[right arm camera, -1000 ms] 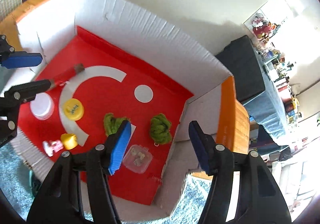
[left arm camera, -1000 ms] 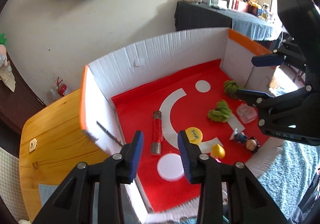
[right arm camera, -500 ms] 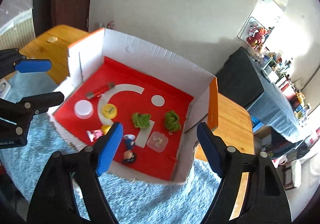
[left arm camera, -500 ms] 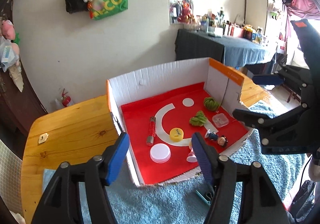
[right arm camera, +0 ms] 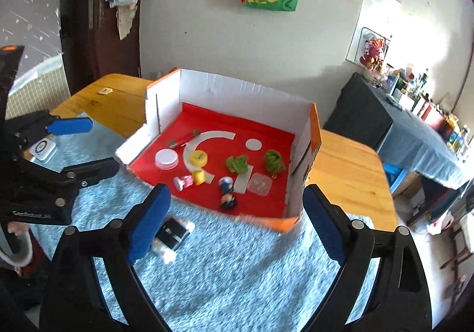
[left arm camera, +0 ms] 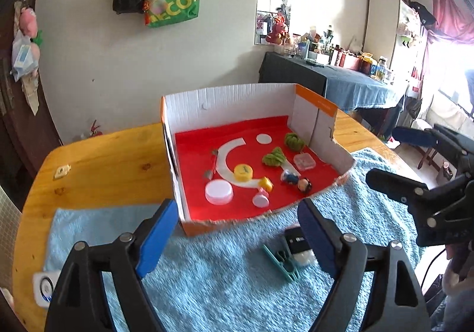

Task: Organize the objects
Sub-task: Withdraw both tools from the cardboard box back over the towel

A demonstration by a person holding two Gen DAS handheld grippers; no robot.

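Box [left arm camera: 314, 136] on the towel [left arm camera: 225, 266] has all the little stuff in it: yellow cap [left arm camera: 243, 172], white lid [left arm camera: 218, 191], green yarn [left arm camera: 274, 157], figurine [left arm camera: 296, 180]. Left gripper [left arm camera: 237, 240] and right gripper [right arm camera: 234, 219] hang just in front of the box, jaws opening wide with nothing between them.

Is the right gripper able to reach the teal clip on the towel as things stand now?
Probably yes. The teal clip lies in the open on the blue towel, outside the box. The right gripper, jaws opening, holds nothing.
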